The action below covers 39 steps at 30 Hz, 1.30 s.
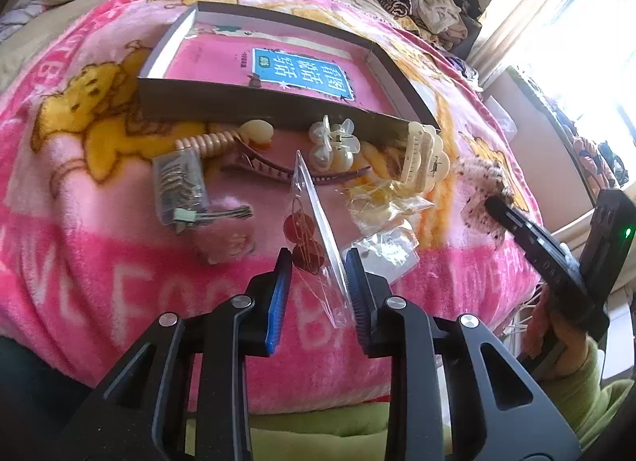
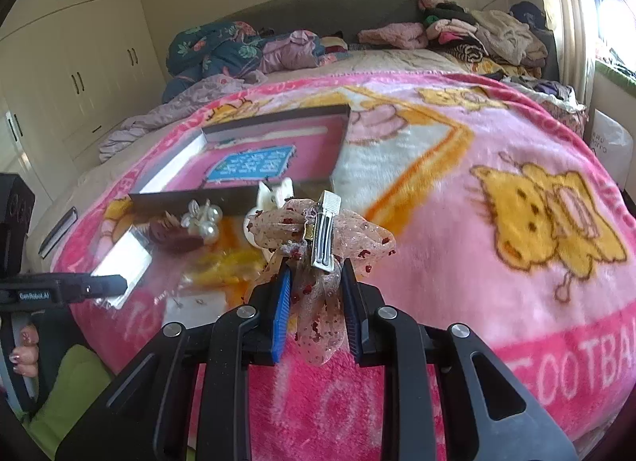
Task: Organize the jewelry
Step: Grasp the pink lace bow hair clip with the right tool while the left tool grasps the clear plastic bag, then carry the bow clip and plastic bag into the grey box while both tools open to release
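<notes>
My left gripper (image 1: 318,258) is shut on a clear plastic packet (image 1: 318,222) with red gourd-shaped earrings (image 1: 304,240) and holds it upright above the pink blanket. My right gripper (image 2: 316,274) is shut on a sheer beige bow hair clip (image 2: 322,238) with red specks and a silver clip; it also shows in the left wrist view (image 1: 483,190). An open grey box (image 1: 254,107) with a pink bottom lies behind (image 2: 238,198). In front of it lie a pearl claw clip (image 1: 332,143), a cream claw clip (image 1: 423,157), a dark red headband (image 1: 278,171) and small clear bags (image 1: 385,218).
A clear case of hairpins (image 1: 179,186) and a gold spiral hair tie (image 1: 210,141) lie left of the pile. The pink cartoon blanket (image 2: 497,270) covers the bed. Piled clothes (image 2: 477,35) sit at the headboard. A window (image 1: 576,47) is at the right.
</notes>
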Each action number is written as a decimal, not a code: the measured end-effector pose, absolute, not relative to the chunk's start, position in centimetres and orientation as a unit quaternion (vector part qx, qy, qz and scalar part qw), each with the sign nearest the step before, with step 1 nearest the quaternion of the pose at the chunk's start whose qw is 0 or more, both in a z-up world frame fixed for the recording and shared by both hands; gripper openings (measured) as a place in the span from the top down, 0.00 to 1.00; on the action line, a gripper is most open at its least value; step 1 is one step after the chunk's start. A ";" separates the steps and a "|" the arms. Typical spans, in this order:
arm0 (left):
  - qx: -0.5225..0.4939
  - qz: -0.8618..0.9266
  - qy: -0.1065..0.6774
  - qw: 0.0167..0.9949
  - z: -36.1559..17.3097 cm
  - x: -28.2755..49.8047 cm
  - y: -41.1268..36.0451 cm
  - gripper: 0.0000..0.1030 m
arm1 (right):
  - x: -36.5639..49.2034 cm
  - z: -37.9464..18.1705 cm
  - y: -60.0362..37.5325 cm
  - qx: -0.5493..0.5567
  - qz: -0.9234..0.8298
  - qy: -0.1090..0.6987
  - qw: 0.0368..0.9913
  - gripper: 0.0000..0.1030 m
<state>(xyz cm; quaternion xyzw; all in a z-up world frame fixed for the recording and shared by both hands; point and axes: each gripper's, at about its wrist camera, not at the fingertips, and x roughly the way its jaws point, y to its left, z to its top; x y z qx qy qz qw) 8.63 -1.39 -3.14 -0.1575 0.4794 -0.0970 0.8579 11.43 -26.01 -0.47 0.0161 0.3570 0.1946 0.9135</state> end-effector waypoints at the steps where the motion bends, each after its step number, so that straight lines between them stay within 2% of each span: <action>1: -0.151 -0.094 0.476 0.861 -3.0 8.4 -1.3 0.81 | 11.5 -0.2 -25.9 0.017 0.197 0.354 0.914 0.78; 7: -0.142 -0.092 0.469 0.867 -2.9 7.5 -0.4 0.88 | 11.7 1.1 -24.6 0.010 0.204 0.340 0.918 0.78; 9: -0.144 -0.092 0.465 0.869 -2.6 7.4 0.0 0.93 | 11.8 1.5 -24.1 0.005 0.206 0.336 0.919 0.78; 21: -0.144 -0.074 0.425 0.890 0.0 9.5 3.0 0.93 | 14.2 3.6 -21.1 -0.013 0.216 0.314 0.925 0.78; 39: -0.163 -0.044 0.411 0.896 1.0 17.4 6.8 0.93 | 19.9 4.7 -18.3 -0.028 0.214 0.307 0.927 0.78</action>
